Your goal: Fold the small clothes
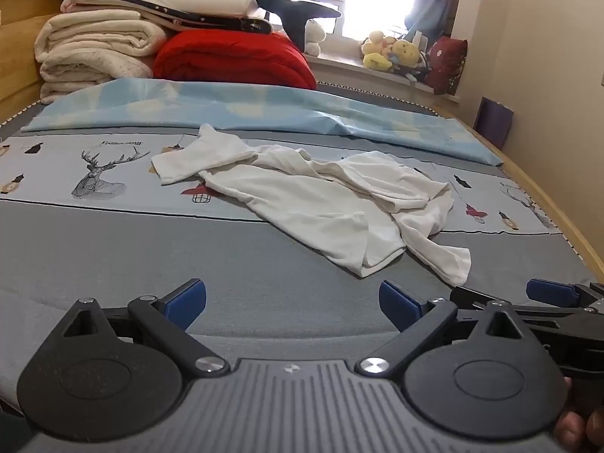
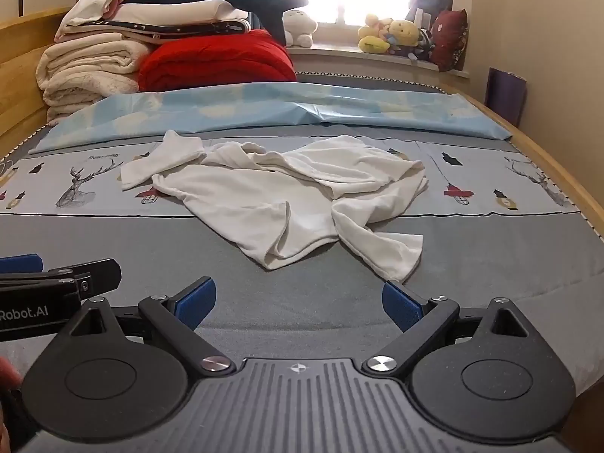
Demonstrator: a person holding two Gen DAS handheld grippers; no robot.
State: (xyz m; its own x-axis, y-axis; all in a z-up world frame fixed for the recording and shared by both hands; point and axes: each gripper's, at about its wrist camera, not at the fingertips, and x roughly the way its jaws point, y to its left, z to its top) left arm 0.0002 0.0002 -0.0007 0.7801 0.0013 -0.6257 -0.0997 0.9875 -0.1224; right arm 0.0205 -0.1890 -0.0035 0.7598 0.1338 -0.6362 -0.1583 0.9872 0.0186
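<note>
White shirt [image 1: 321, 204] lay crumpled on the bed [image 1: 151, 264], ahead of both tongs, not touching either. Left tongs [image 1: 293, 304] spread apart, empty; shirt sat ahead & to their right. Right tongs [image 2: 298, 302] also apart, empty, hem just ahead. Bare grey sheet between tongs & shirt. Wood bed rail [image 2: 558, 173] w/ wall along right. Shirt's folds hid its shape.

shirt [image 2: 287, 196] on bed [image 2: 151, 260], mid | folded blankets [image 2: 87, 68] behind, left | plush toys [image 2: 392, 36] on windowsill, behind right
</note>
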